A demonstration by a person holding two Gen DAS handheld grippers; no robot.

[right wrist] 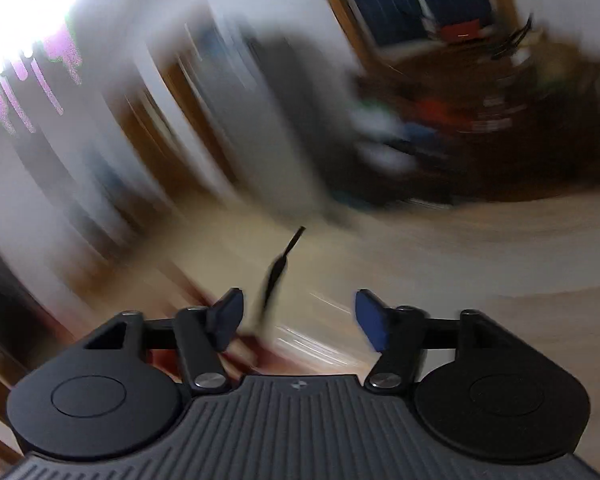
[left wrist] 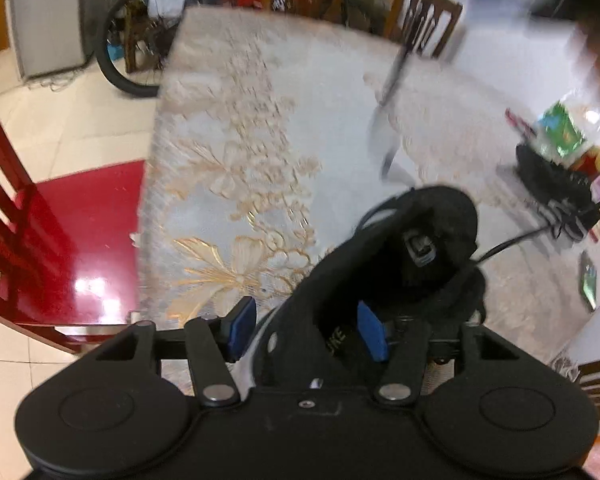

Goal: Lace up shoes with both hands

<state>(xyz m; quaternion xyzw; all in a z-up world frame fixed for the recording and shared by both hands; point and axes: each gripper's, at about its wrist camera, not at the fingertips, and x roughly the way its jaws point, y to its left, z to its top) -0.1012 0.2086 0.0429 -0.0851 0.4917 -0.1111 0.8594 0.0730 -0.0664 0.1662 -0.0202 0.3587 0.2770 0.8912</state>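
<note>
In the left wrist view a black shoe (left wrist: 452,208) with a white sole edge sits over the floral tablecloth (left wrist: 259,128). My left gripper (left wrist: 306,320) is shut on the shoe's side wall, with one blue pad (left wrist: 241,326) outside the shoe and the other inside its opening. A blurred black lace (left wrist: 392,96) streaks up and away from the shoe toward the far right. In the heavily blurred right wrist view my right gripper (right wrist: 295,320) stands open. A loose black lace end (right wrist: 277,272) hangs between its fingers, close to the left pad, and neither pad presses on it.
A glossy red chair (left wrist: 59,240) stands left of the table. A black basket (left wrist: 556,184) of packets sits at the right with a cable (left wrist: 512,240) running from it. A wooden chair (left wrist: 428,20) and a bicycle wheel (left wrist: 111,64) are beyond the far edge.
</note>
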